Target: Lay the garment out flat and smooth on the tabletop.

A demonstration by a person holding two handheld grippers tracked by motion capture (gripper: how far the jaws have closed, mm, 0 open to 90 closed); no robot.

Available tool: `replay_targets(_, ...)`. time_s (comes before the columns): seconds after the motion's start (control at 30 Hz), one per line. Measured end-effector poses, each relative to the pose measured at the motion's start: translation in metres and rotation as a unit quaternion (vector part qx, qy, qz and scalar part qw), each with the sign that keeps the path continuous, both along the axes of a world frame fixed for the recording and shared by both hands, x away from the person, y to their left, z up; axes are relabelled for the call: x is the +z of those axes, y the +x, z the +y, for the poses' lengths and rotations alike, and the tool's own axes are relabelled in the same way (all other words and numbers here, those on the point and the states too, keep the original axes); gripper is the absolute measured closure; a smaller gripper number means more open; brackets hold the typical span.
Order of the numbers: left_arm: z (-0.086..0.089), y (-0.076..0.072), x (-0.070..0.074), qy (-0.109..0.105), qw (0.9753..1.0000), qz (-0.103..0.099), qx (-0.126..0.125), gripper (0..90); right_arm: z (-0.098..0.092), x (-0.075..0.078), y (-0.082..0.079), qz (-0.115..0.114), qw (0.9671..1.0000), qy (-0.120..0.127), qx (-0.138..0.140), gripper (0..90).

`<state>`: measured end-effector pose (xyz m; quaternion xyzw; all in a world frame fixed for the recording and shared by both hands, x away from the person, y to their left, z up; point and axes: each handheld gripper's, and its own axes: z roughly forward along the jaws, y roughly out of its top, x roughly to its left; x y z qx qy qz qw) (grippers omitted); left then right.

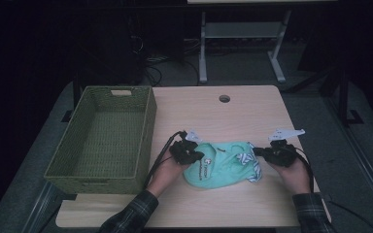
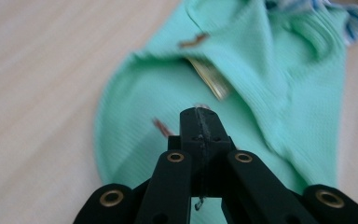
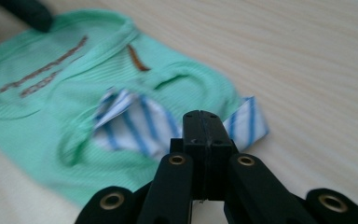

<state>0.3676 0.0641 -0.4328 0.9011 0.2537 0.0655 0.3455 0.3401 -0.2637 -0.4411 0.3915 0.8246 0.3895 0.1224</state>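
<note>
A mint-green shirt (image 1: 221,169) with dark lettering lies crumpled on the wooden table (image 1: 199,114), near its front. A blue-and-white striped piece (image 1: 252,164) sticks out at its right end. My left gripper (image 1: 198,155) is at the shirt's left edge. In the left gripper view its jaws (image 2: 200,115) are pressed together over the green cloth (image 2: 270,93). My right gripper (image 1: 257,152) is at the shirt's right end. Its jaws (image 3: 203,117) are shut just in front of the striped piece (image 3: 130,122). No cloth shows between either pair.
A deep green woven basket (image 1: 148,127) stands on the left part of the table, and nothing lies inside it. A round cable hole (image 1: 224,98) is near the table's far edge. Beyond the table stand a desk frame (image 1: 203,53) and cables on a dark floor.
</note>
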Motion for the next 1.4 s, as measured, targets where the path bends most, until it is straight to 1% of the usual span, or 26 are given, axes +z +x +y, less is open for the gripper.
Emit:
replay_targets(0.07, -0.005, 0.009, 0.002, -0.005, 1.0000, -0.005, -0.003, 89.6, 0.000, 0.000, -0.009, 0.003, 1.0000, 0.006, 0.006, 89.9)
replay_targets(0.17, -0.015, 0.021, 0.004, -0.012, 0.9997, -0.016, -0.016, 89.7, 0.002, -0.002, -0.020, 0.007, 0.9999, 0.003, 0.015, 90.0)
replay_targets(0.27, -0.025, 0.031, 0.003, -0.020, 0.9994, -0.015, -0.023, 89.6, 0.004, -0.004, -0.031, 0.014, 0.9997, 0.005, 0.022, 90.0)
replay_targets(0.33, -0.032, 0.038, 0.002, -0.015, 0.9993, -0.019, -0.027, 89.6, 0.006, -0.005, -0.037, 0.021, 0.9994, 0.006, 0.028, 90.0)
replay_targets(0.4, -0.040, 0.044, -0.001, -0.009, 0.9994, -0.017, -0.029, 89.6, 0.008, -0.008, -0.041, 0.026, 0.9991, 0.006, 0.033, 90.0)
replay_targets(0.43, -0.045, 0.047, -0.004, -0.014, 0.9995, -0.014, -0.026, 89.6, 0.009, -0.009, -0.043, 0.028, 0.9990, 0.005, 0.034, 90.0)
replay_targets(0.47, -0.048, 0.049, -0.007, -0.009, 0.9994, -0.012, -0.031, 89.6, 0.010, -0.010, -0.044, 0.028, 0.9989, 0.004, 0.036, 90.0)
replay_targets(0.5, -0.052, 0.051, -0.010, -0.009, 0.9995, -0.010, -0.029, 89.6, 0.011, -0.011, -0.044, 0.026, 0.9989, 0.002, 0.040, 90.0)
replay_targets(0.53, -0.054, 0.052, -0.012, -0.002, 0.9994, -0.009, -0.033, 89.7, 0.013, -0.010, -0.045, 0.026, 0.9988, 0.005, 0.042, 90.0)
replay_targets(0.6, -0.059, 0.054, -0.017, 0.003, 0.9994, -0.003, -0.033, 89.6, 0.017, -0.011, -0.044, 0.024, 0.9985, 0.011, 0.047, 90.0)
replay_targets(0.63, -0.060, 0.055, -0.021, 0.009, 0.9993, 0.000, -0.036, 89.6, 0.020, -0.012, -0.043, 0.026, 0.9983, 0.009, 0.051, 90.0)
replay_targets(0.67, -0.062, 0.055, -0.023, 0.008, 0.9995, 0.002, -0.031, 89.7, 0.023, -0.015, -0.043, 0.035, 0.9981, 0.000, 0.051, 90.0)
replay_targets(0.7, -0.062, 0.055, -0.025, 0.020, 0.9991, 0.001, -0.037, 89.6, 0.025, -0.017, -0.042, 0.038, 0.9979, -0.008, 0.053, 90.0)
replay_targets(0.73, -0.063, 0.056, -0.028, 0.023, 0.9991, 0.002, -0.036, 89.7, 0.026, -0.019, -0.041, 0.043, 0.9975, -0.015, 0.054, 90.0)
replay_targets(0.77, -0.062, 0.056, -0.028, 0.020, 0.9991, 0.004, -0.037, 89.7, 0.027, -0.022, -0.041, 0.048, 0.9971, -0.021, 0.055, 90.0)
replay_targets(0.8, -0.062, 0.056, -0.029, 0.012, 0.9995, 0.005, -0.029, 89.7, 0.027, -0.024, -0.040, 0.053, 0.9967, -0.025, 0.056, 90.0)
replay_targets(0.83, -0.061, 0.057, -0.028, 0.022, 0.9992, 0.000, -0.033, 89.7, 0.027, -0.026, -0.039, 0.053, 0.9965, -0.029, 0.058, 90.0)
replay_targets(0.87, -0.061, 0.057, -0.028, 0.023, 0.9992, -0.001, -0.031, 89.7, 0.026, -0.025, -0.040, 0.056, 0.9964, -0.028, 0.057, 90.0)
replay_targets(0.93, -0.059, 0.057, -0.028, 0.025, 0.9994, 0.001, -0.023, 89.8, 0.024, -0.024, -0.041, 0.056, 0.9961, -0.038, 0.057, 90.0)
replay_targets(0.97, -0.057, 0.058, -0.028, 0.028, 0.9993, -0.003, -0.024, 89.9, 0.022, -0.023, -0.041, 0.057, 0.9961, -0.041, 0.054, 90.0)
replay_targets(1.07, -0.054, 0.057, -0.028, 0.030, 0.9994, -0.002, -0.016, 89.9, 0.016, -0.023, -0.041, 0.057, 0.9960, -0.049, 0.047, 90.0)
replay_targets(1.13, -0.051, 0.055, -0.027, 0.033, 0.9993, -0.003, -0.016, 89.9, 0.013, -0.022, -0.040, 0.056, 0.9961, -0.057, 0.039, 90.0)
replay_targets(1.23, -0.045, 0.050, -0.027, 0.031, 0.9994, 0.001, -0.015, 89.9, 0.011, -0.022, -0.038, 0.055, 0.9964, -0.056, 0.031, 90.0)
replay_targets(1.3, -0.040, 0.045, -0.026, 0.038, 0.9990, 0.005, -0.021, 89.9, 0.009, -0.022, -0.036, 0.053, 0.9964, -0.060, 0.026, 90.0)
replay_targets(1.33, -0.038, 0.042, -0.026, 0.038, 0.9991, 0.005, -0.021, 89.9, 0.008, -0.022, -0.035, 0.052, 0.9966, -0.059, 0.024, 90.0)
replay_targets(1.4, -0.035, 0.037, -0.025, 0.044, 0.9987, 0.003, -0.025, 89.9, 0.007, -0.022, -0.031, 0.044, 0.9969, -0.062, 0.021, 90.0)
